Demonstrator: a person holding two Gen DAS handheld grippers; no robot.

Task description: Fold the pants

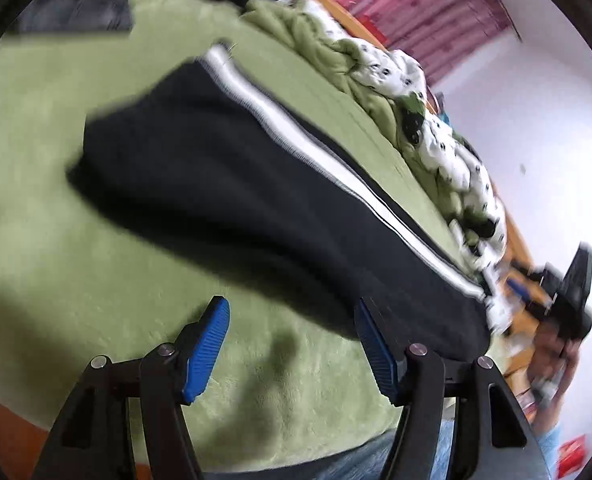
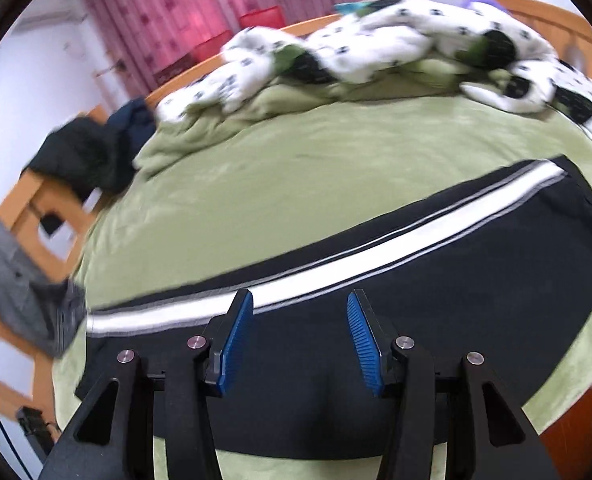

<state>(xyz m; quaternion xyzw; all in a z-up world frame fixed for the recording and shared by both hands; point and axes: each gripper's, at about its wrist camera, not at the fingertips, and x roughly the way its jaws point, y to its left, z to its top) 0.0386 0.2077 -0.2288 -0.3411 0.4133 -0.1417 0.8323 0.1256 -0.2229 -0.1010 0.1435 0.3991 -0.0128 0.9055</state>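
Both grippers (agape) above pants (image 2: 375, 280).

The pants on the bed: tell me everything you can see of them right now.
The pants are black, soft-looking fabric, with a white stripe edged in grey along one side. They lie flat and lengthwise, apparently leg on leg, on the green blanket. Both tools, left tool and right tool, are open above them, gripping nothing.

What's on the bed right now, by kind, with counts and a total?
Black pants with white side stripe: 1
Green blanket covering the bed: 1
White spotted quilt, bunched at far edge: 1
Dark clothes pile at the bed corner: 1
Total: 4
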